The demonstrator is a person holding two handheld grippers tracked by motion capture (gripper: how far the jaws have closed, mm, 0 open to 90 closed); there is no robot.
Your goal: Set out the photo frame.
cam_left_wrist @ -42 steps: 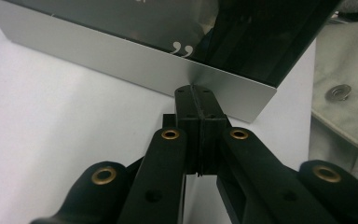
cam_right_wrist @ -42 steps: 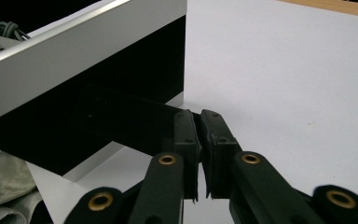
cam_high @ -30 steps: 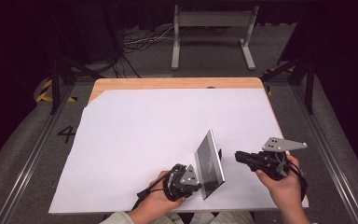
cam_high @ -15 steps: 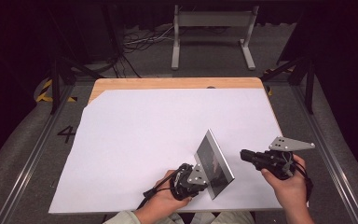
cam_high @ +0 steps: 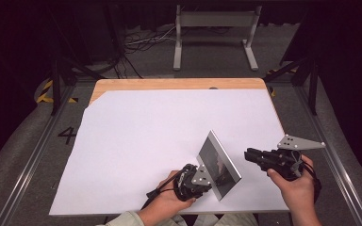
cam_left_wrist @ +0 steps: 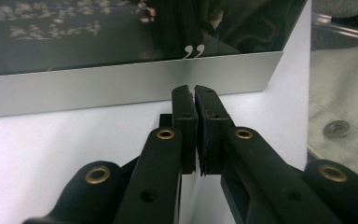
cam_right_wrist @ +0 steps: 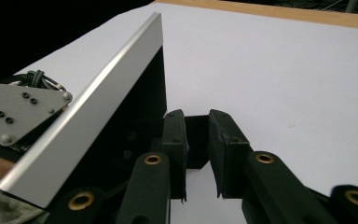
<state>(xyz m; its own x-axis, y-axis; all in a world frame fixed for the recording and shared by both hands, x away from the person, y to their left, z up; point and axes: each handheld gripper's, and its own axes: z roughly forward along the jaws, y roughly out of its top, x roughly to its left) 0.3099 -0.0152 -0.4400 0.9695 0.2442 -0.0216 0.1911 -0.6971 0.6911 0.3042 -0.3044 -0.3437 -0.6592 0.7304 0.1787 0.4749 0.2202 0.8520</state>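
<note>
Left gripper (cam_high: 202, 181) pinches the near edge of a silver-framed panel (cam_high: 219, 165); right gripper (cam_high: 252, 155) hangs just beside it, empty.

Its jaws are almost together on the panel's thin edge, having just eased slightly; the right jaws have just been opening, a small gap between them. Tilted up on edge near the front of the white sheet (cam_high: 160, 127), the panel's long axis runs diagonally, dark face toward the right gripper. Wooden tabletop (cam_high: 169, 84), grey floor (cam_high: 207, 52) beyond.

High: overhead, forward-down | gripper views: close, along tongs | shared: framed panel (cam_high: 218, 162), white table (cam_high: 146, 136)
</note>
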